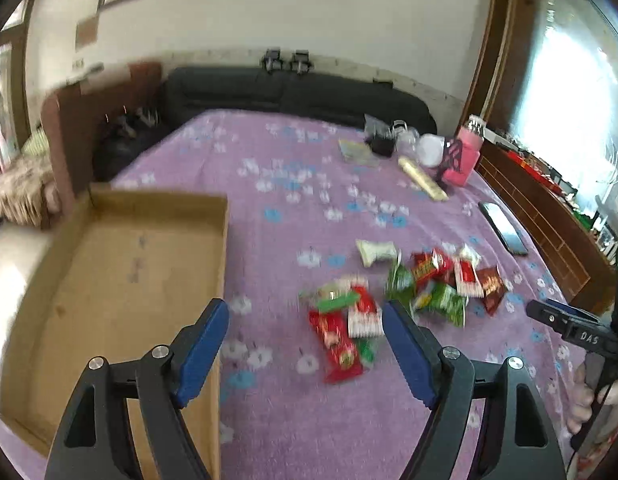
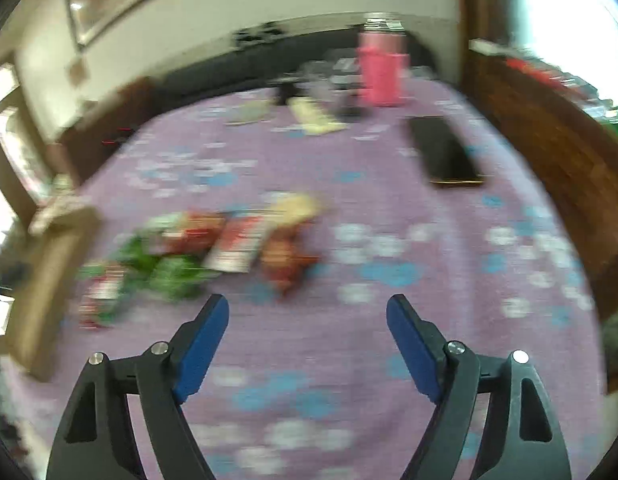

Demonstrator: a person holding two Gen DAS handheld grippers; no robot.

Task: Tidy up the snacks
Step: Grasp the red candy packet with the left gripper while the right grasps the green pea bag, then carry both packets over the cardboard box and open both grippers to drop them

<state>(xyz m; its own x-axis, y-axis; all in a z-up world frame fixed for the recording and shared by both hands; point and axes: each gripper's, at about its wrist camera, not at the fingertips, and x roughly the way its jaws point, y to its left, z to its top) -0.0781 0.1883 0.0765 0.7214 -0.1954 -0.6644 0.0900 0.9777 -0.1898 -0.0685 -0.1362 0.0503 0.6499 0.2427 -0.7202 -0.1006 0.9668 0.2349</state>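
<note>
A heap of small snack packets [image 1: 393,296], red, green, white and brown, lies on the purple flowered bedspread [image 1: 293,200]. Left of it sits a shallow, open cardboard box [image 1: 109,272] with nothing inside. My left gripper [image 1: 305,312] hangs open above the spread, and the nearest red packet [image 1: 337,340] shows between its blue pads without touching them. In the blurred right wrist view the snack packets [image 2: 197,252] lie ahead to the left, and the right gripper [image 2: 307,308] is open with only cloth between its fingers. The right gripper [image 1: 565,316] and the hand holding it also show at the left view's right edge.
A black phone [image 1: 503,228] lies right of the snacks. At the far right corner stand a pink bottle [image 1: 463,156], a cream packet [image 1: 423,178] and some jars. A dark padded headboard [image 1: 293,92] closes the far side; a wooden rail [image 1: 541,216] runs along the right.
</note>
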